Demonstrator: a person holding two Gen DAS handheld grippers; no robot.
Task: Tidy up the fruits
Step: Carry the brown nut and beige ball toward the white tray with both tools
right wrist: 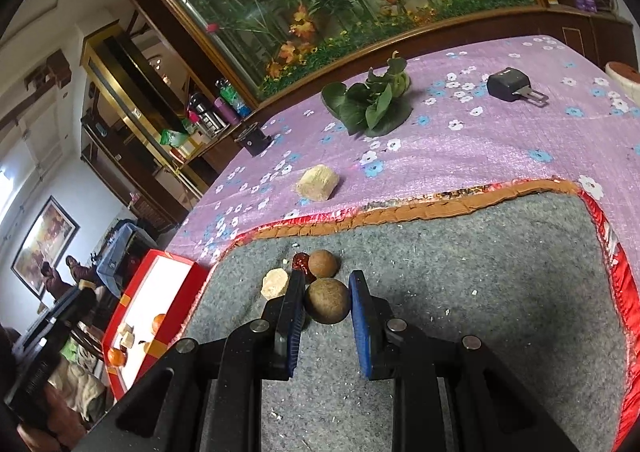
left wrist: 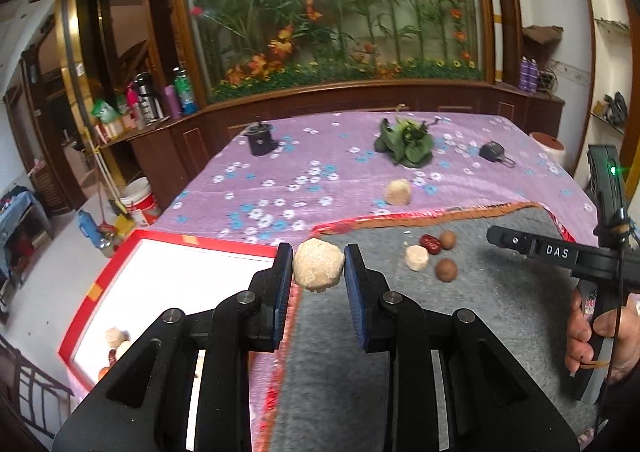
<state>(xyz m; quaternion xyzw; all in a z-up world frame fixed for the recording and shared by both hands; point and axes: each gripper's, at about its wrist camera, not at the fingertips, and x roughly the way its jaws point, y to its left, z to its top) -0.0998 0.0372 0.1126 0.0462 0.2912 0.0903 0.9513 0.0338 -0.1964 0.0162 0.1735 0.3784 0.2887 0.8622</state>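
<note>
1. Left wrist view: left gripper (left wrist: pixel 319 267) clamped on a pale, rough lump (left wrist: pixel 319 266), both blue pads (left wrist: pixel 283 284) pressing its sides, held in the air above the seam between the grey mat (left wrist: pixel 460 316) and the red-rimmed box (left wrist: pixel 82 308).
2. Same view, box interior white, with a few small pieces (left wrist: pixel 116 344) gathered in its near left corner; pale and reddish ones, too small to name.
3. Further out on the mat: a pale chunk (left wrist: pixel 417 258), a dark red date-like fruit (left wrist: pixel 431 243) just beside it, and two brown round fruits (left wrist: pixel 447 240) (left wrist: pixel 446 270) close by.
4. Beyond the mat, on the purple flowered cloth (left wrist: pixel 312 156): another pale lump (left wrist: pixel 398 192), a bunch of green leaves (left wrist: pixel 404 142), a black cylinder (left wrist: pixel 260 139) and a small black clip-like object (left wrist: pixel 496 153).
5. At the right edge of that view: right gripper (left wrist: pixel 494 236) seen from the side, marked "DAS", gripped by a bare hand (left wrist: pixel 592 336).
6. Right wrist view: right gripper (right wrist: pixel 327 302) low over the mat (right wrist: pixel 480 312), fingers apart and straddling a brown round fruit (right wrist: pixel 327 301); left pad touching or nearly touching it, a sliver of gap on the right, firm grip impossible to confirm.
7. Just past the fingertips: second brown fruit (right wrist: pixel 323 263), red fruit (right wrist: pixel 301 262) and pale chunk (right wrist: pixel 274 283) in a tight cluster.
8. Off to the left, below table level: the box (right wrist: pixel 160 292) with orange and pale pieces inside.
</note>
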